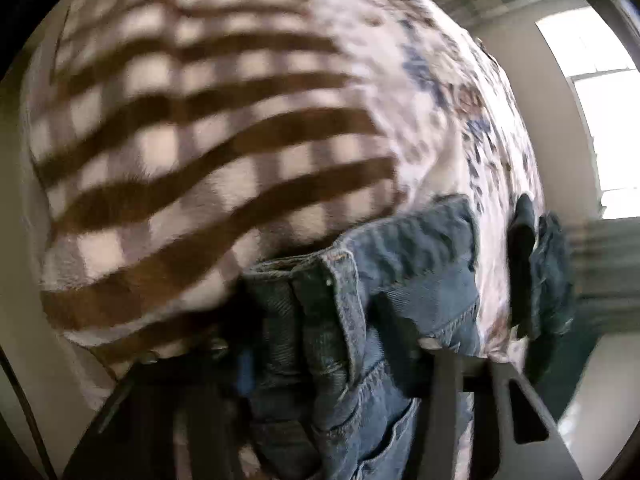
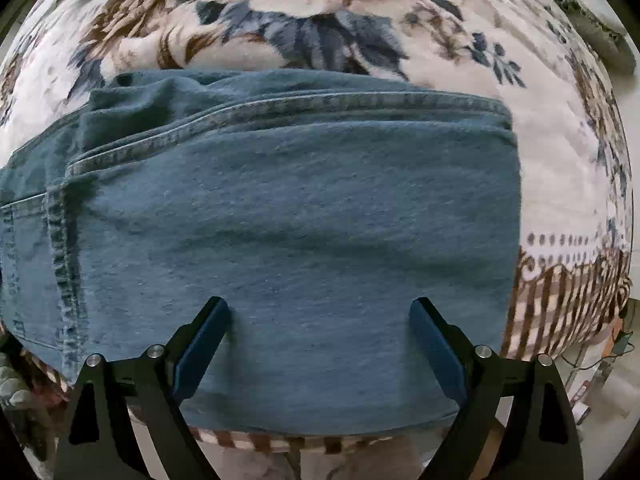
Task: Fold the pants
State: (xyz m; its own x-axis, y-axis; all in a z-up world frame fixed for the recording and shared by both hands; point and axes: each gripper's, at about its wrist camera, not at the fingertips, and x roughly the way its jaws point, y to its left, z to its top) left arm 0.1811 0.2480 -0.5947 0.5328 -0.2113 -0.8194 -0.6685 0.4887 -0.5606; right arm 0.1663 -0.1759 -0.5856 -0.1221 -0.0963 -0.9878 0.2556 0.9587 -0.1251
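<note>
Blue jeans (image 2: 288,208) lie folded on the floral blanket (image 2: 320,8) in the right wrist view, filling the middle of the frame. My right gripper (image 2: 320,312) is open, its two fingers spread wide just above the near part of the denim, holding nothing. In the left wrist view my left gripper (image 1: 336,312) is shut on the waistband end of the jeans (image 1: 360,280), which bunches up between its fingers and is lifted off the blanket (image 1: 200,140). The view is blurred by motion.
The blanket (image 2: 560,300) has a brown striped border near its edge at the right and front. A bright window (image 1: 600,100) and pale wall stand at the right of the left wrist view. Clutter and cables (image 2: 608,360) lie on the floor beyond the bed edge.
</note>
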